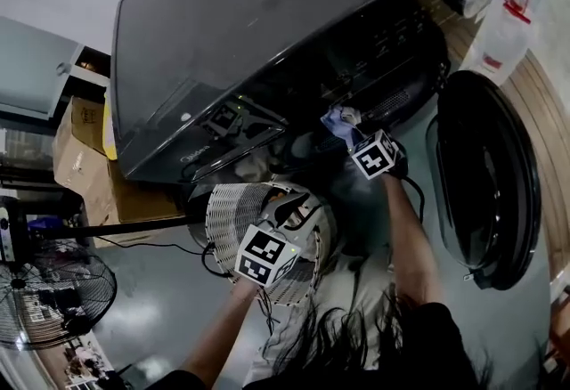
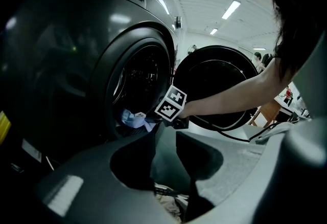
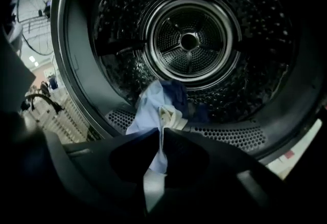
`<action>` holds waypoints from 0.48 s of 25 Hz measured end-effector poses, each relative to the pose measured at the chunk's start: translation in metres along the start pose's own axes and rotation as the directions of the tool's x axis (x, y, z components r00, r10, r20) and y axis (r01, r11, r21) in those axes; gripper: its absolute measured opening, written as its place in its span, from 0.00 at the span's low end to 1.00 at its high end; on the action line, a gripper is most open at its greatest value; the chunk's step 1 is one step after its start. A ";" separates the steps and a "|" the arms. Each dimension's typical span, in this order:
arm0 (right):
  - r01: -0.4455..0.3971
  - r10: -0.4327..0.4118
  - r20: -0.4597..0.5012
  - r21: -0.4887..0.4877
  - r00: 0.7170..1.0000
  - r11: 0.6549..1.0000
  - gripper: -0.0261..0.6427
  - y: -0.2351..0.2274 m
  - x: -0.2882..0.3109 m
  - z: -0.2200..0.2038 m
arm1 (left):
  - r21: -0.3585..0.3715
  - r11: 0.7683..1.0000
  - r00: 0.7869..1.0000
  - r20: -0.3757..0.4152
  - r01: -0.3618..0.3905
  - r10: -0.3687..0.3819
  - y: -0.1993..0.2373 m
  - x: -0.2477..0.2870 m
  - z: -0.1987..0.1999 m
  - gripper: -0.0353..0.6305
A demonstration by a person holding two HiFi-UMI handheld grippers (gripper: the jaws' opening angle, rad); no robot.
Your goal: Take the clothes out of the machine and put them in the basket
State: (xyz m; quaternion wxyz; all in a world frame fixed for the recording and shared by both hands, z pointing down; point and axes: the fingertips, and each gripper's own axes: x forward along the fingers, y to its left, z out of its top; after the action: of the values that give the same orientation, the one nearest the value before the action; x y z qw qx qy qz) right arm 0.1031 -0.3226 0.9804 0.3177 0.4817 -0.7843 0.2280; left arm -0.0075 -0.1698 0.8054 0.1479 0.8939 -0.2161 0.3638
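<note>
My right gripper (image 3: 159, 133) is shut on a light blue garment (image 3: 153, 103) at the lip of the washing machine's drum (image 3: 189, 41). The cloth is pinched between the nearly touching fingertips and hangs below them. A darker blue piece lies behind it in the drum. In the head view the right gripper (image 1: 349, 132) holds the garment (image 1: 334, 121) at the machine's opening. My left gripper (image 1: 292, 206) hovers over the white slatted basket (image 1: 227, 215). In its own view the left gripper (image 2: 166, 133) stands open with nothing between the fingers; pale cloth shows below.
The round door (image 1: 485, 174) hangs open to the right of the opening. A standing fan (image 1: 53, 295) and cardboard boxes (image 1: 85, 157) are to the left. A jug with a red cap (image 1: 499, 32) sits beyond the machine. A cable trails from the right gripper.
</note>
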 end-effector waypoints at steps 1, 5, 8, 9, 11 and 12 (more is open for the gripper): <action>-0.005 0.005 0.013 0.015 1.000 1.000 0.11 0.002 -0.007 0.004 | 0.000 1.000 1.000 -0.006 0.005 -0.005 -0.002 -0.003 0.002 0.26; -0.044 0.043 0.036 0.041 0.998 0.998 0.11 0.019 -0.043 0.014 | -0.007 1.000 0.999 -0.032 0.015 -0.015 -0.010 -0.020 0.012 0.25; -0.074 0.070 0.055 0.081 0.996 0.994 0.11 0.031 -0.074 0.020 | -0.017 0.999 0.999 -0.035 0.027 -0.028 -0.019 -0.032 0.031 0.26; -0.085 0.078 0.065 0.104 0.995 0.991 0.11 0.034 -0.085 0.023 | -0.016 0.999 0.999 -0.035 0.032 -0.032 -0.022 -0.035 0.039 0.25; -0.105 0.093 0.082 0.158 0.992 0.982 0.11 0.041 -0.110 0.027 | -0.007 0.999 0.999 -0.037 0.040 -0.040 -0.030 -0.043 0.054 0.26; -0.114 0.098 0.092 0.183 0.991 0.976 0.11 0.044 -0.123 0.030 | -0.002 0.999 0.998 -0.038 0.043 -0.043 -0.035 -0.047 0.062 0.26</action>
State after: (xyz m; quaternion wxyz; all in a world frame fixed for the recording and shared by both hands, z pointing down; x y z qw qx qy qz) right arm 0.0969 -0.2480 0.8691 0.2253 0.4760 -0.7963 0.2975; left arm 0.0162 -0.1529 0.7256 0.1602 0.8911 -0.1941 0.3776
